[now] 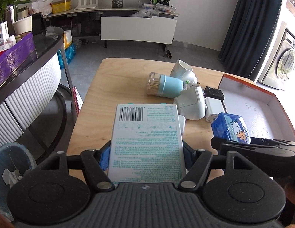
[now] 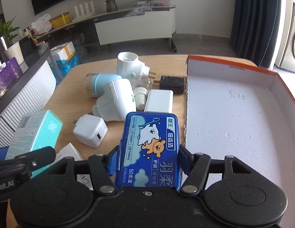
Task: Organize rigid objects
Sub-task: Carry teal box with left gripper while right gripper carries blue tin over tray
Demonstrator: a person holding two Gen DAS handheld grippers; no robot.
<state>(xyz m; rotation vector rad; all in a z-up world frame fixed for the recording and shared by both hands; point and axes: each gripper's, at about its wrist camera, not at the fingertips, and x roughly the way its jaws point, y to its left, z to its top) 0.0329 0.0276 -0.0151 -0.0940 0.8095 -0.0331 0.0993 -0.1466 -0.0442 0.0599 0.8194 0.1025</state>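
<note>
My left gripper point(image 1: 146, 153) is shut on a white and teal carton point(image 1: 147, 142), held above the wooden table point(image 1: 113, 95); the carton also shows in the right wrist view point(image 2: 33, 133). My right gripper point(image 2: 148, 157) is shut on a blue floss box point(image 2: 150, 148), held beside the left edge of the orange-rimmed cardboard tray point(image 2: 233, 114); the floss box also shows in the left wrist view point(image 1: 231, 127). The tray holds nothing.
On the table lie a toothpick jar point(image 2: 98, 84), two white plug-in devices point(image 2: 115, 100) point(image 2: 128, 62), a white cube charger point(image 2: 90, 131), a white adapter point(image 2: 159, 100), a black adapter point(image 2: 172, 84) and a small bottle point(image 2: 140, 82). A counter point(image 1: 29, 72) and bin point(image 1: 12, 161) stand left.
</note>
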